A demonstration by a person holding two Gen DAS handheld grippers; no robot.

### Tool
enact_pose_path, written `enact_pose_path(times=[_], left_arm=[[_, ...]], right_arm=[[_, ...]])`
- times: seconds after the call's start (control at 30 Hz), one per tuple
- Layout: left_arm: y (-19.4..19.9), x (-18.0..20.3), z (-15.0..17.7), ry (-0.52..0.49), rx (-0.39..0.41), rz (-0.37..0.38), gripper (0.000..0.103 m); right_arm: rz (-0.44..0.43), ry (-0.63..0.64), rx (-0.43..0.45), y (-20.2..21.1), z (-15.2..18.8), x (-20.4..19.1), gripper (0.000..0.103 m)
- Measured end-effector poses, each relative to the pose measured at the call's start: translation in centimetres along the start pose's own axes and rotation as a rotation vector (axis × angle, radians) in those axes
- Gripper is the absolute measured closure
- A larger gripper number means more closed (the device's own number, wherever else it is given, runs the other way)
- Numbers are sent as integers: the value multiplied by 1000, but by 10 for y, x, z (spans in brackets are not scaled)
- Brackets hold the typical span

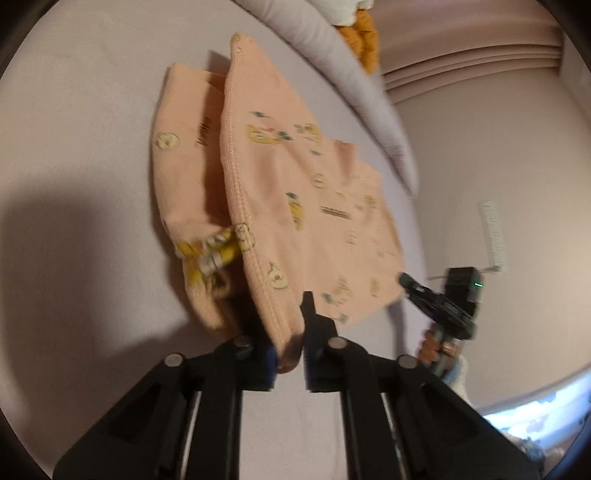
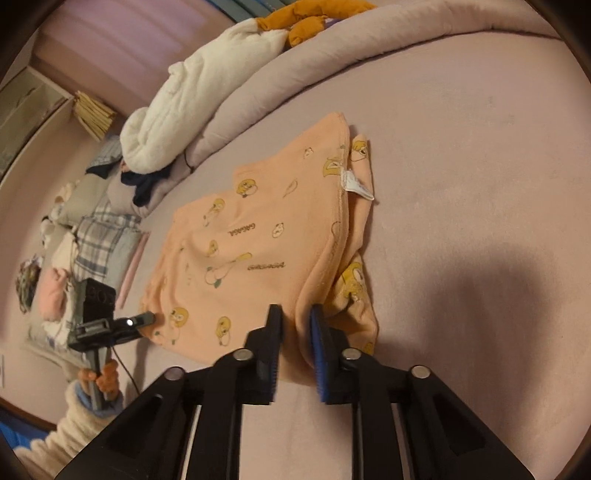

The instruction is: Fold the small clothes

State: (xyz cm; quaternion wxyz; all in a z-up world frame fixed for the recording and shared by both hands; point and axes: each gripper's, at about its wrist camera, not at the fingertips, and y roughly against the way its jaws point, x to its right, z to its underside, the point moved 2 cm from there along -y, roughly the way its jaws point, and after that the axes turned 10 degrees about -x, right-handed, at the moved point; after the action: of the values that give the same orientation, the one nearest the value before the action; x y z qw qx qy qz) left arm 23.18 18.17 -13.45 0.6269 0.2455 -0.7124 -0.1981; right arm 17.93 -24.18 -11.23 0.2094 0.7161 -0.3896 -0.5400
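A small peach garment (image 1: 295, 192) printed with yellow cartoon ducks lies partly folded on a lilac bed sheet (image 1: 92, 147). My left gripper (image 1: 288, 332) is shut on a ribbed hem corner of it, lifted off the sheet. My right gripper (image 2: 295, 325) is shut on another near corner of the garment (image 2: 258, 240). Each gripper shows in the other's view: the right one (image 1: 402, 278) at the garment's right edge, the left one (image 2: 151, 316) at its left edge. A white label (image 2: 356, 184) sticks out at the far fold.
A rolled lilac duvet (image 2: 295, 74) runs along the far side of the bed. A white quilted blanket (image 2: 192, 96) and an orange plush toy (image 2: 310, 22) lie on it. A pile of folded clothes (image 2: 96, 243) sits at the left.
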Motion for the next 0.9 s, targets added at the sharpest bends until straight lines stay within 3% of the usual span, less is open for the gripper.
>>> enact_pose_path(times=[0.07,0.17,0.23,0.33,0.47,0.6,0.67,0.73,0.9], left_arm=[[1,3,10,-36,-26,-13,97],[6,-1,23,-59,-65,-90,97],[12,-18,25,-6,-68,-114,97],[19,-35,26,61,-48,-83,97],[28,-29,33,50,-29,-136,96],[48,-14,41,16,25,-181,96],[55,-9,41,8,61,-190,93],[56,4,39,-25,98,-204,83],[16,50,22,-148,92,-162,81]], right_arm=[[-20,-19,15,5,0,2,94],[-30,-28,21,14,3,3,95],[3,-27,22,20,6,5,95],[23,-60,-16,17,10,15,97],[113,-90,-23,13,9,14,97],[264,-1,67,26,4,-13,97],[273,73,93,28,1,-33,97],[225,175,64,16,-1,-61,97],[248,320,-52,-40,-13,-100,97]])
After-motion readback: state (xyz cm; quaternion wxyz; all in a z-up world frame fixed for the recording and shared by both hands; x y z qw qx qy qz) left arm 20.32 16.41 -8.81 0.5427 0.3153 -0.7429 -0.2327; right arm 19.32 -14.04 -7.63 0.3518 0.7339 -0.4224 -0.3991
